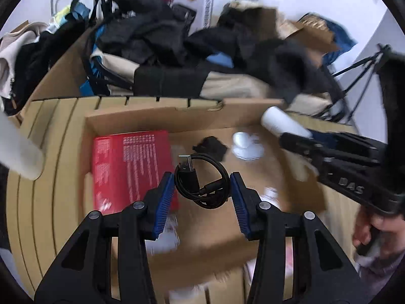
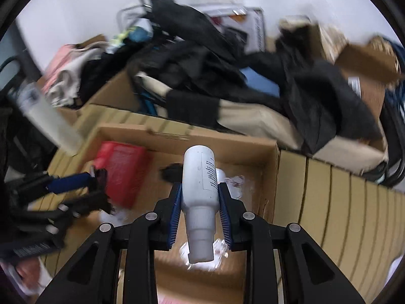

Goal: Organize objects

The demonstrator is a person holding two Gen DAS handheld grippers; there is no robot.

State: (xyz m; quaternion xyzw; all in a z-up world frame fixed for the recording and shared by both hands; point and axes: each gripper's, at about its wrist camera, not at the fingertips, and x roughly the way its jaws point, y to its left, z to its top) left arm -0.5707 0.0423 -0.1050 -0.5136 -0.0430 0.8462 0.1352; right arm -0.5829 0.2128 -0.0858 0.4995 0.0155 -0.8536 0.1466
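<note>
My left gripper [image 1: 202, 177] is shut on a coiled black USB cable [image 1: 187, 169], its blue pads pressing the coil from both sides. It hangs above an open cardboard box [image 1: 152, 116]. In that box lie a red box [image 1: 131, 169], a small black item [image 1: 210, 147] and some crumpled white material [image 1: 245, 149]. My right gripper [image 2: 200, 186] is shut on a white bottle [image 2: 198, 169] with its cap toward the camera, over the same cardboard box [image 2: 157, 134]. The left gripper [image 2: 73, 185] shows blurred at the left of the right wrist view.
Behind the box is a pile of black clothes [image 1: 157, 38] and beige bags [image 1: 227, 86] over other cartons. A pale bottle [image 2: 50, 119] stands at the left. Ribbed cardboard [image 2: 341, 202] flanks the box. A person's hand [image 1: 372, 233] holds the right gripper [image 1: 298, 139].
</note>
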